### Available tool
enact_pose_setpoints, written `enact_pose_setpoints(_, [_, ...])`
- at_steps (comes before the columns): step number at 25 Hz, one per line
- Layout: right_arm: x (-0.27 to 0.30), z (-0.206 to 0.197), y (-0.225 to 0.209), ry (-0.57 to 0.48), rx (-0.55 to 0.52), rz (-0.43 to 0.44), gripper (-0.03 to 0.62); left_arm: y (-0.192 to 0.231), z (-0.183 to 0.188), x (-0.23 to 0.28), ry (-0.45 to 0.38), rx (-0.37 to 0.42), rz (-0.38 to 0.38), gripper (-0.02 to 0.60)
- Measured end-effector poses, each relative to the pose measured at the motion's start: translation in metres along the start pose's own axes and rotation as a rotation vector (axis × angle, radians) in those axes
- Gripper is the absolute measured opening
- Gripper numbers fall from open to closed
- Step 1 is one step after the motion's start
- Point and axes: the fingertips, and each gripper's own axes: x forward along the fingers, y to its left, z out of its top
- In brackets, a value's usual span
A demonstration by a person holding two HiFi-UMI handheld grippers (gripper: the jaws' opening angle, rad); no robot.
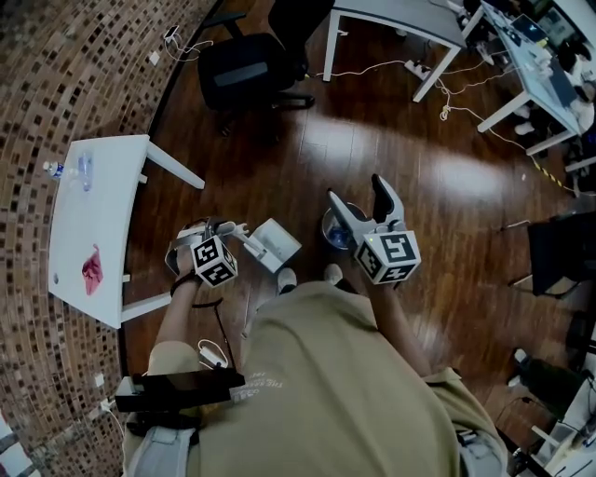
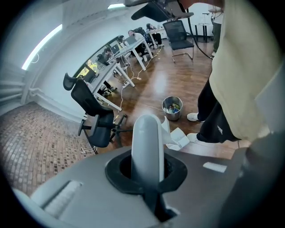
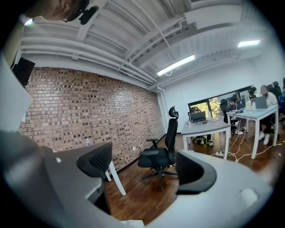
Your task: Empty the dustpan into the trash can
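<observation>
My left gripper [image 1: 239, 233] is shut on the grey handle [image 2: 147, 133] of the white dustpan [image 1: 276, 245], and holds it above the wooden floor. In the left gripper view the white pan [image 2: 176, 138] hangs below the handle, just short of the small metal trash can [image 2: 172, 107], which has rubbish in it. In the head view the trash can [image 1: 333, 233] stands in front of the person's feet, between the two grippers. My right gripper [image 1: 365, 203] hovers over the can's right side. It is open [image 3: 144, 171] with nothing between its jaws, and points level toward the brick wall.
A white table [image 1: 93, 224] with a bottle and a red item stands at the left by the brick wall. A black office chair [image 1: 247, 70] stands farther ahead, with desks [image 1: 400, 19] and floor cables [image 1: 466, 112] beyond. The person's shoes [image 1: 287, 278] are beside the can.
</observation>
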Motion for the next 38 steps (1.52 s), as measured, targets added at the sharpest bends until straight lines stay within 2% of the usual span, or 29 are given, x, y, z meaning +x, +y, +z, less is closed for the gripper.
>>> enact_pose_setpoints(5, [-0.001, 0.007, -0.001, -0.026, 0.011, 0.006, 0.446, 0.016, 0.035, -0.053, -0.042, 0.121, -0.004, 0.000])
enact_pose_setpoints(10, [-0.008, 0.013, -0.013, -0.049, 0.033, -0.012, 0.445, 0.031, 0.066, -0.098, -0.048, 0.247, -0.013, 0.000])
enact_pose_setpoints(15, [-0.016, 0.028, -0.027, -0.097, 0.042, -0.041, 0.434, 0.065, 0.099, -0.147, -0.100, 0.278, 0.006, 0.000])
enact_pose_setpoints(20, [-0.032, 0.029, -0.045, -0.113, 0.058, -0.091, 0.426, 0.104, 0.133, -0.186, -0.150, 0.304, 0.059, 0.000])
enact_pose_setpoints(28, [-0.067, 0.032, -0.082, -0.152, 0.081, -0.201, 0.420, 0.118, 0.184, -0.198, -0.205, 0.391, 0.091, 0.000])
enact_pose_setpoints(33, [-0.089, 0.033, -0.094, -0.168, 0.078, -0.262, 0.419, 0.125, 0.206, -0.188, -0.234, 0.408, 0.079, 0.000])
enact_pose_setpoints(38, [-0.109, 0.027, -0.104, -0.166, 0.084, -0.302, 0.419, 0.115, 0.237, -0.168, -0.255, 0.454, 0.046, 0.000])
